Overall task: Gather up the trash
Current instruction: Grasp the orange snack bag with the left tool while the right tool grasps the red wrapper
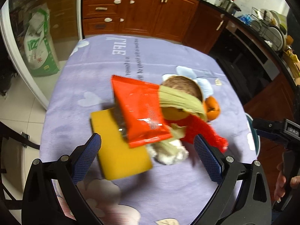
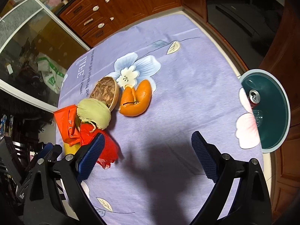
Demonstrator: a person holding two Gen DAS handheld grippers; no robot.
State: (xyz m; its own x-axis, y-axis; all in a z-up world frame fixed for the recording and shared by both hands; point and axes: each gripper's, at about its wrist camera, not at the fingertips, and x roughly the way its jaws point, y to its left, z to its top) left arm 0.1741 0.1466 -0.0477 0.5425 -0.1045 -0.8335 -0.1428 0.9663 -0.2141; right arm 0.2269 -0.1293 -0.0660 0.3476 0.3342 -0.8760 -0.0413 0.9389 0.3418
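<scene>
Trash lay heaped on the table [image 2: 187, 60].
A wrapper [image 1: 140, 110] overlapped a sponge [image 1: 120, 157]; a can [image 2: 254, 96] sat inside the bin [image 2: 277, 131].

**Both grippers open, held above the table**

The left gripper [image 1: 147, 154] fills the lower part of its view, its blue-padded fingers [image 1: 87, 157] spread wide with nothing between them. The right gripper [image 2: 148, 154] sits likewise at the bottom of its frame, jaws wide and empty. At the lower right edge of the left view, a hand [image 1: 283, 182] grips the other tool's handle.
</scene>
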